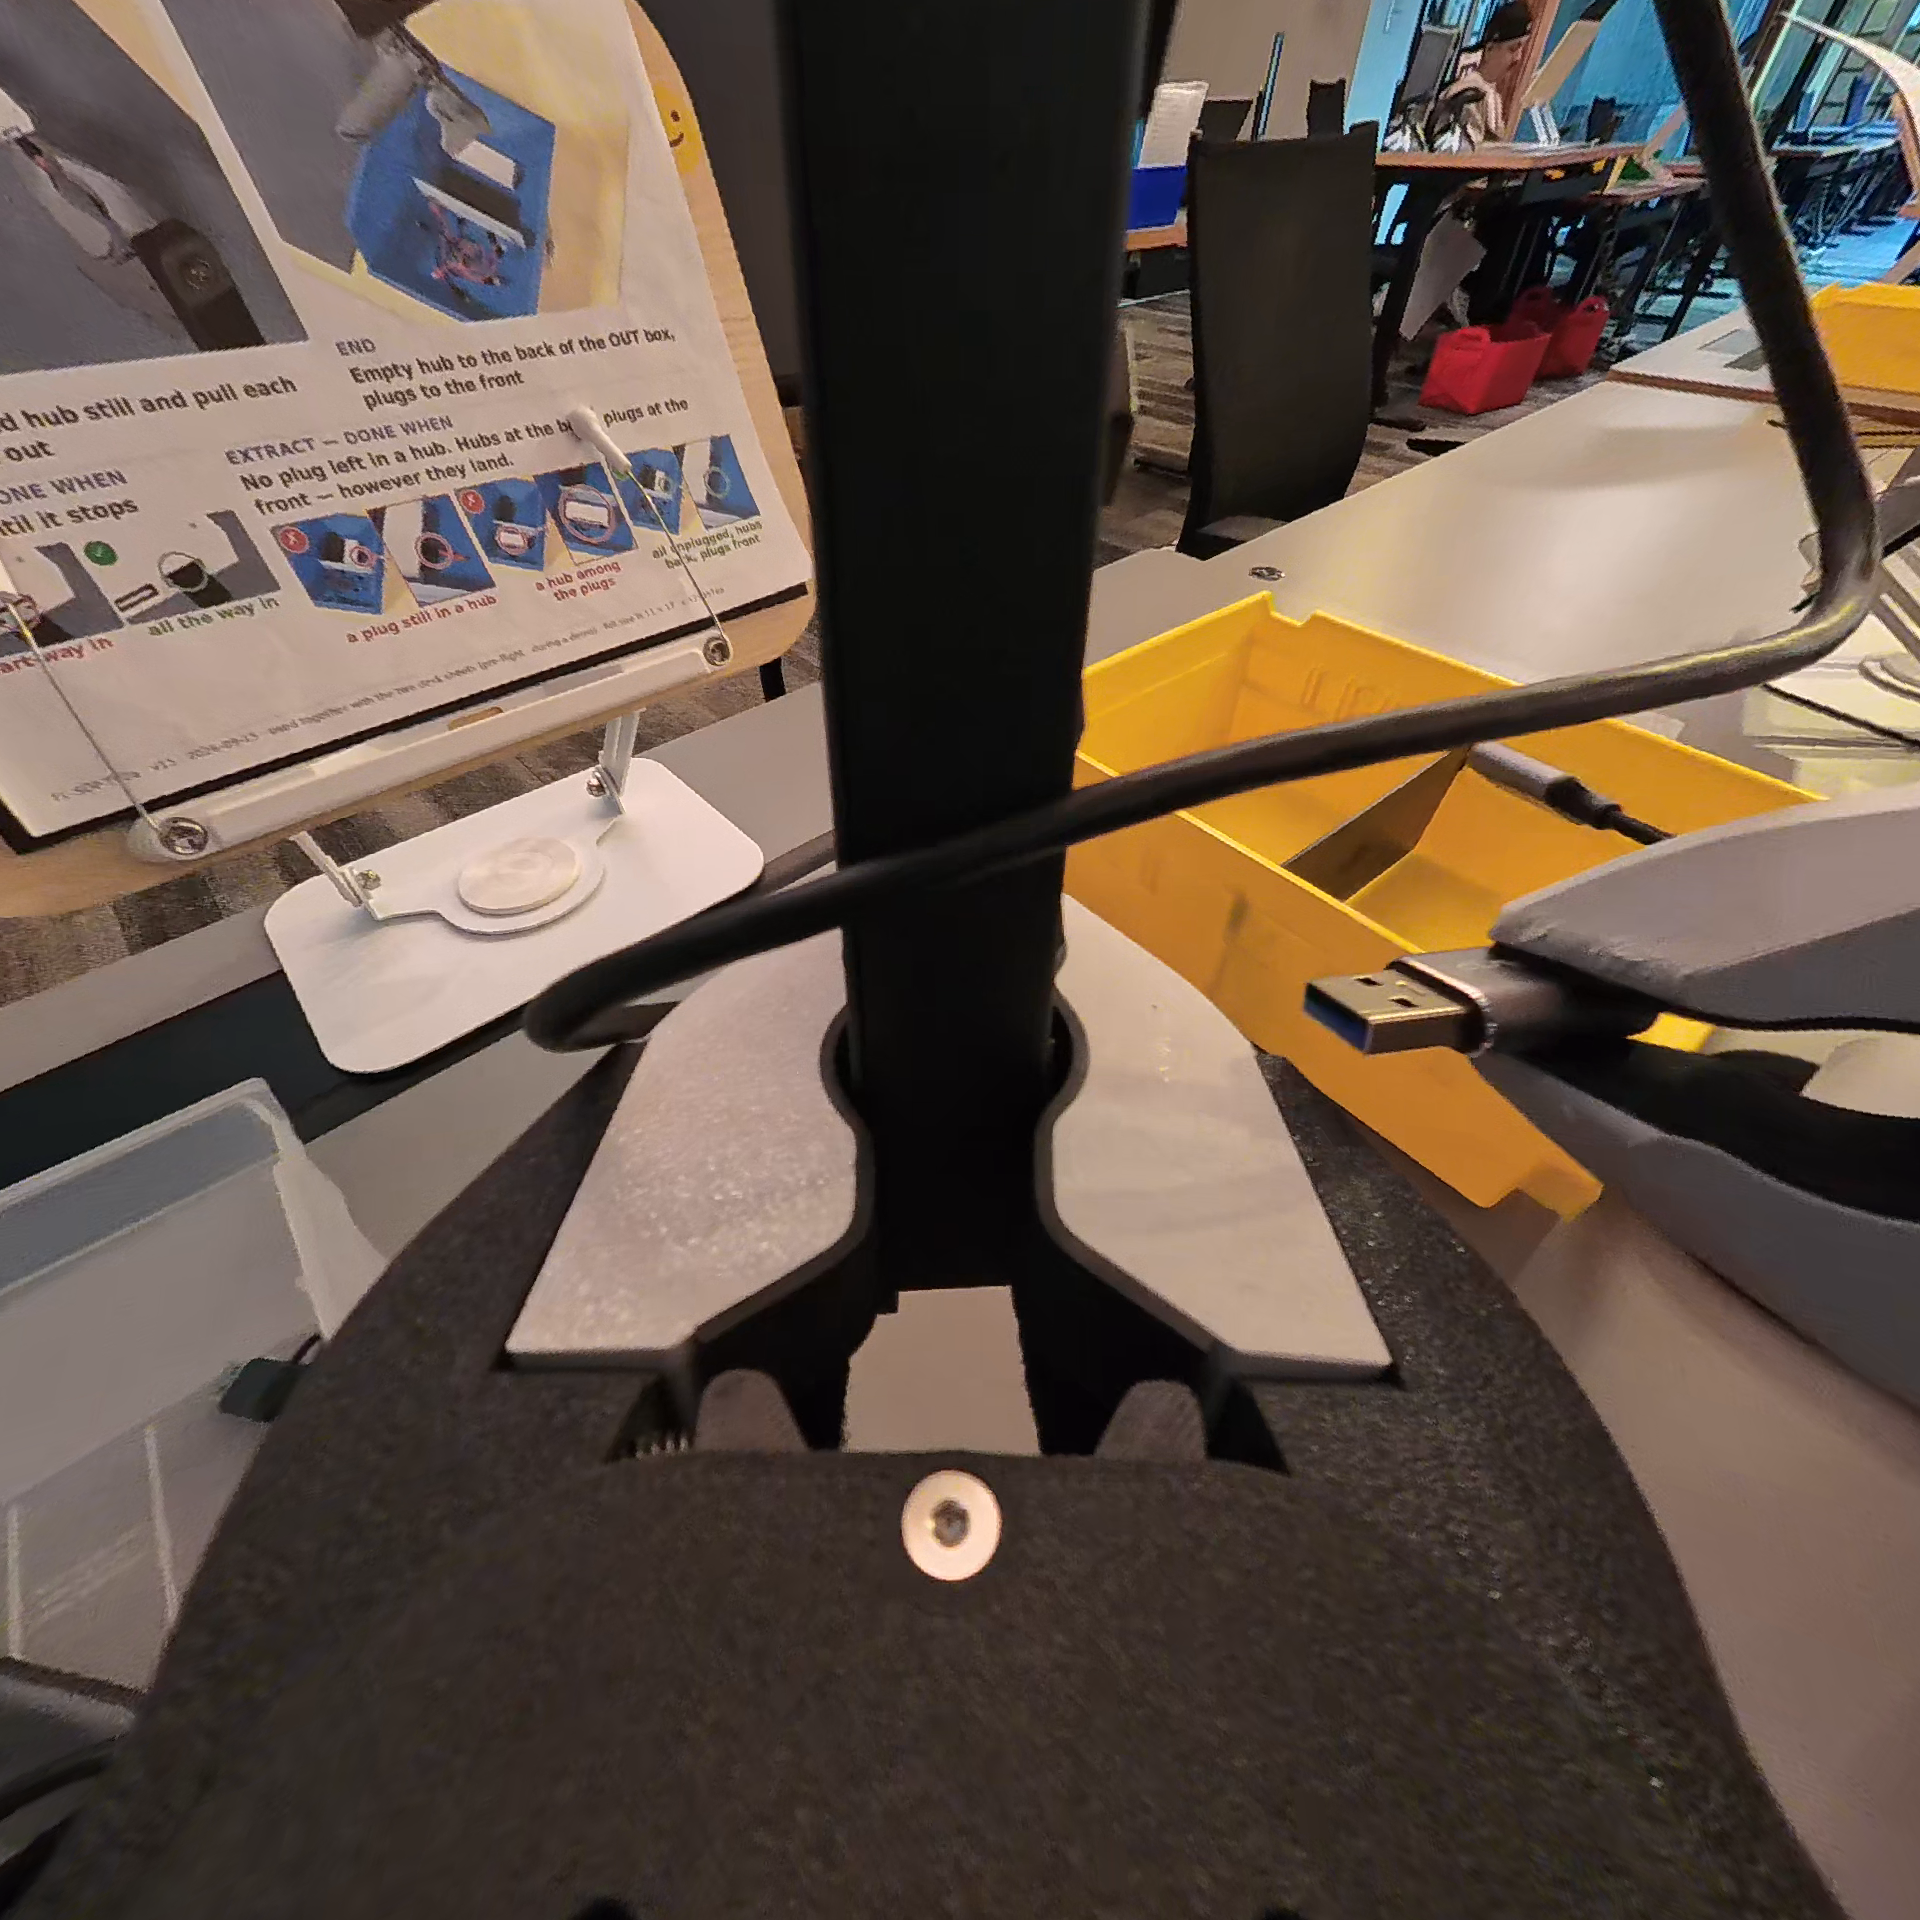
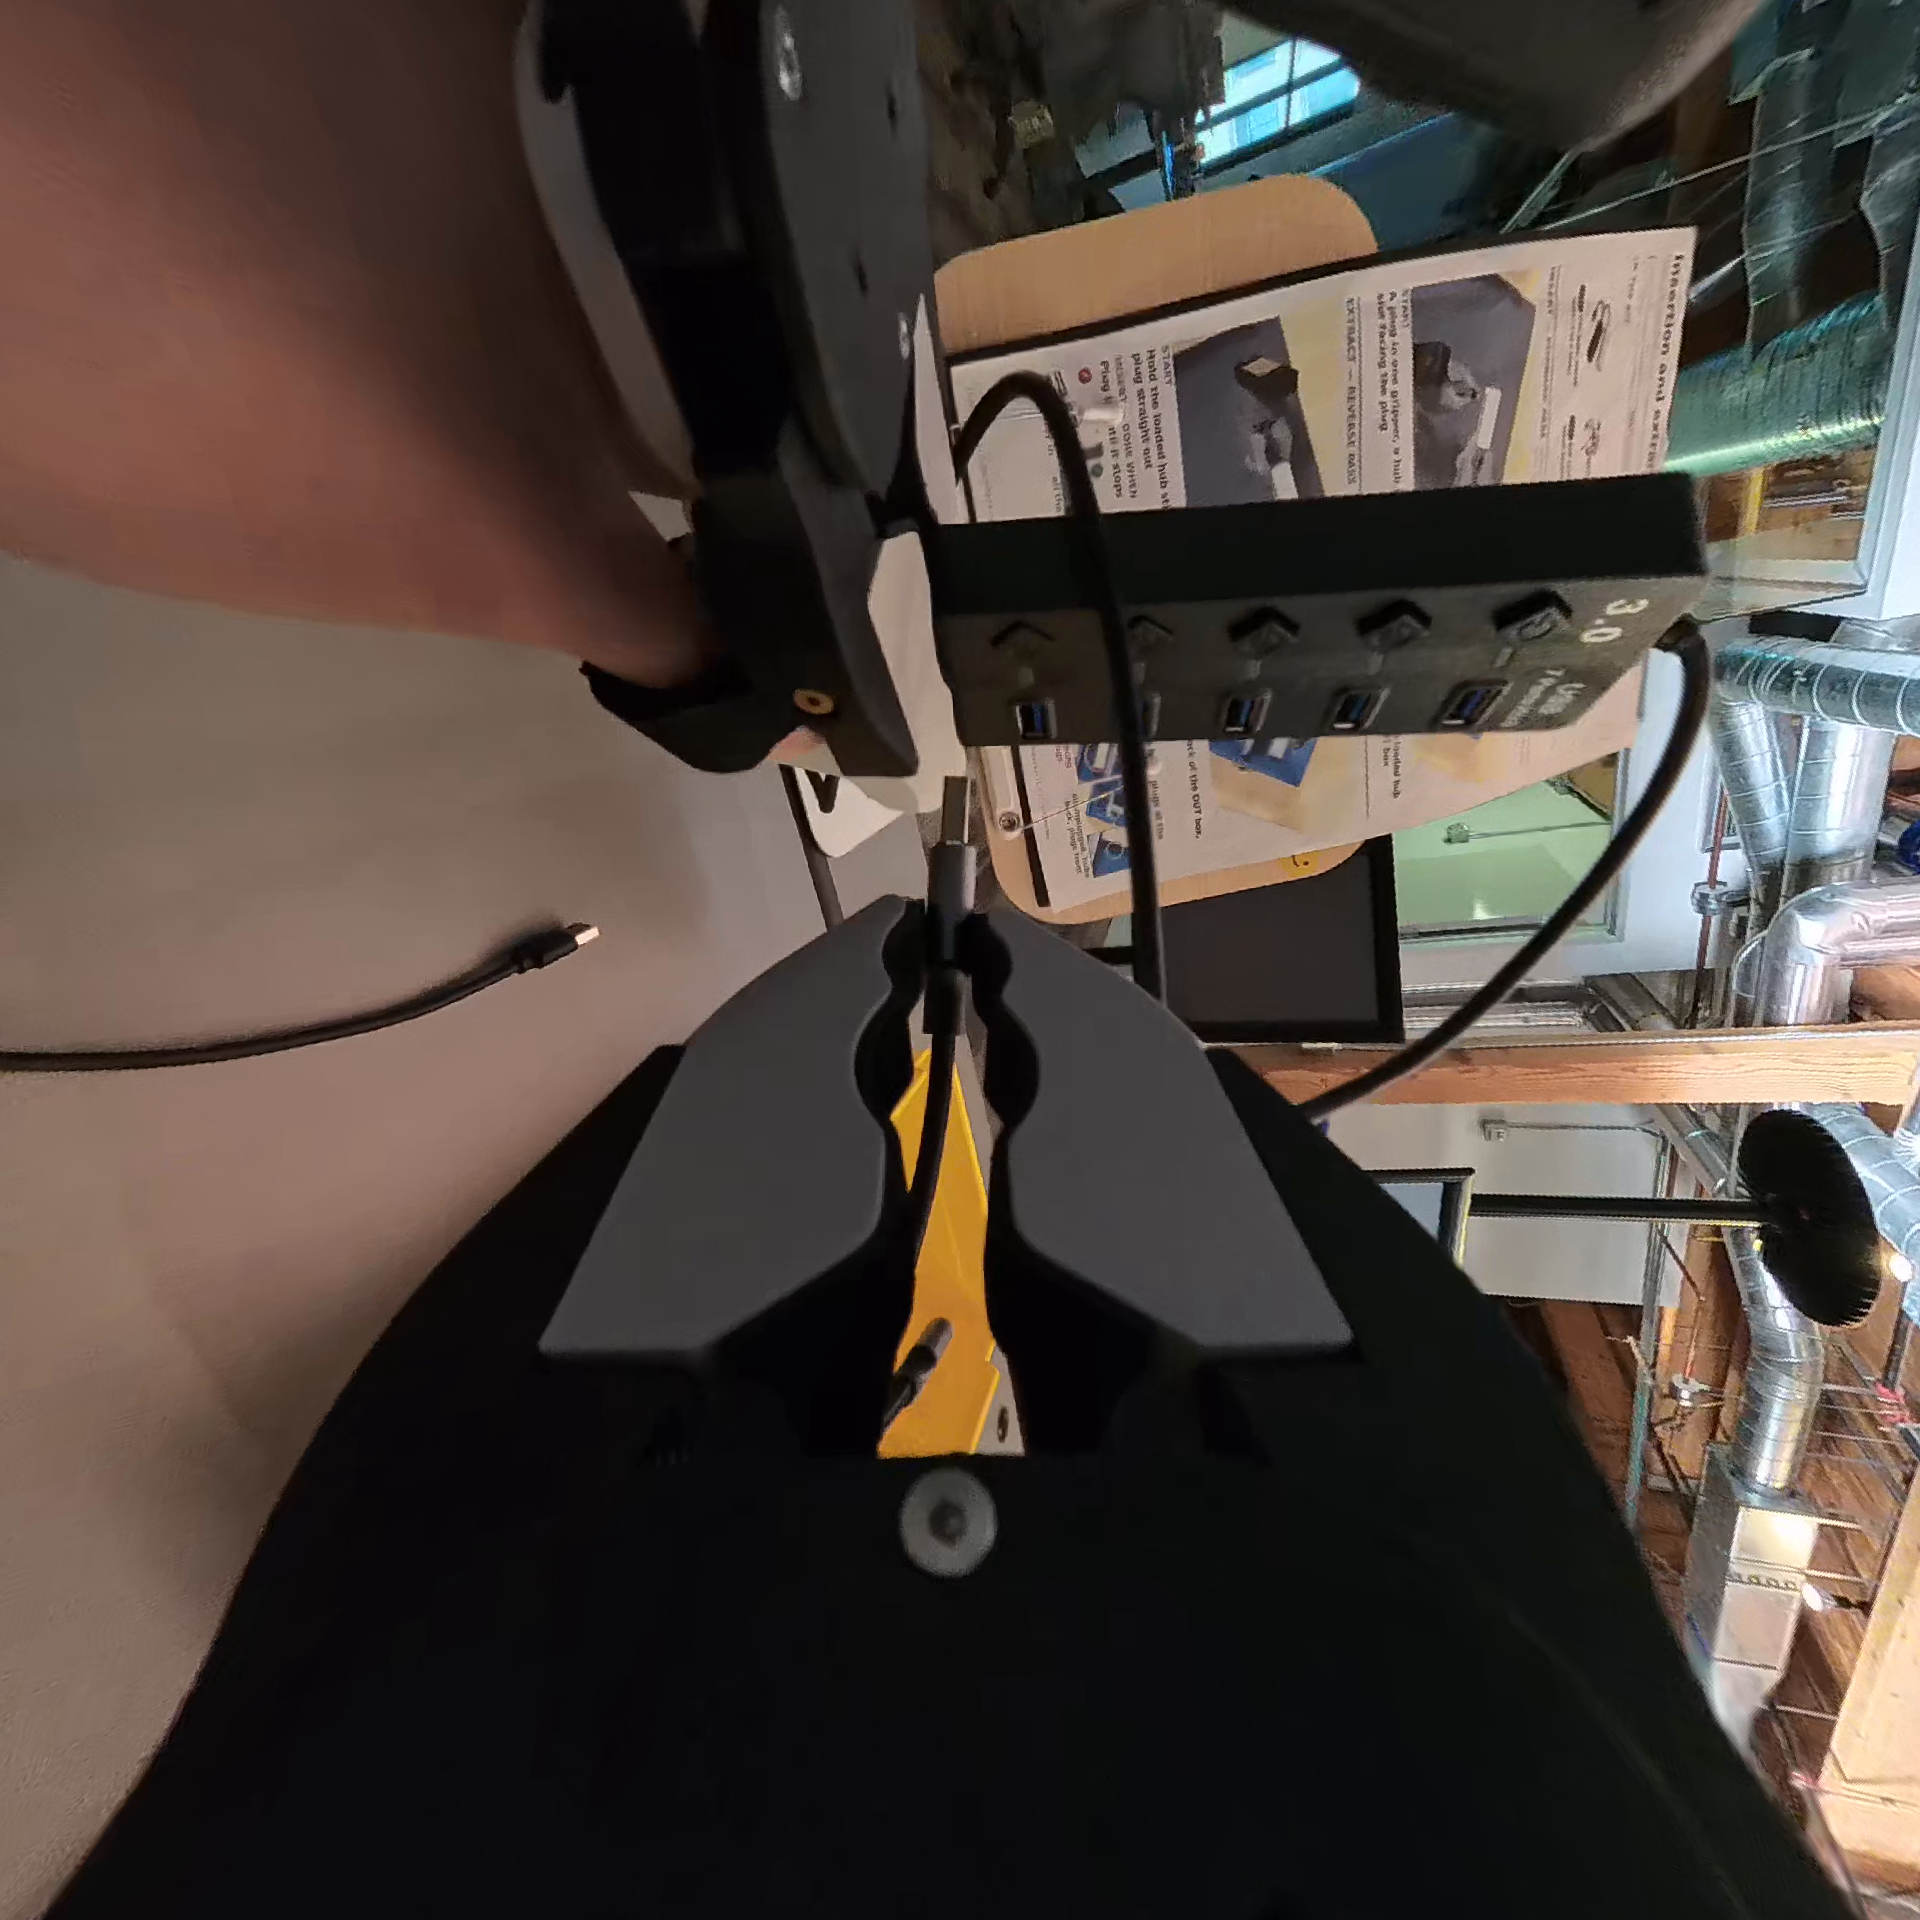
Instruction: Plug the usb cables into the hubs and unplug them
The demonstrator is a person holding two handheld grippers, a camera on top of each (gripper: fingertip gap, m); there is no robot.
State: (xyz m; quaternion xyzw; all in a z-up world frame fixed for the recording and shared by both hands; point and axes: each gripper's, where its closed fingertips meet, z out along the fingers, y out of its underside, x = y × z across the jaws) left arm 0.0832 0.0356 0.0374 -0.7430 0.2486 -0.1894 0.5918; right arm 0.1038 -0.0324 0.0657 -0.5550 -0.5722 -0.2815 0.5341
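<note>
The left tool (image 1: 951, 1091) is clamped on the black hub (image 1: 951, 468), which stands upright between its 2 pale fingers (image 1: 707, 1174). In the right wrist view the hub (image 2: 1320, 613) shows a row of 5 blue ports with a button above each, and its own cable (image 2: 1538, 914) leaves from the far end.

The right tool (image 2: 948, 940) pinches a plug (image 2: 954, 831) at its dark sleeve, the metal end sticking out past the fingertips. In the left wrist view the plug (image 1: 1392, 1003) shows a blue tongue and points at the hub's side, near it but not touching. The right tool (image 1: 1621, 997) enters that view from the right. The plug's cable (image 1: 1039, 831) loops across in front of the hub.

Below lies a pale grey worktop (image 1: 1455, 520). On it sits a yellow bin (image 1: 1195, 914) with a divider and another plug (image 1: 1538, 784) inside. A stand (image 1: 499, 904) with a white base holds an instruction sheet (image 1: 395, 416). A second cable end (image 2: 540, 951) lies loose on the worktop (image 2: 260, 831). A clear box (image 1: 135, 1299) sits at the left edge.

Behind is an open workroom with a black chair (image 1: 1278, 332), more tables, red bags (image 1: 1496, 358) on the floor and a seated person (image 1: 1475, 83). The right wrist view shows silver ducts (image 2: 1787, 1039) and timber beams.
</note>
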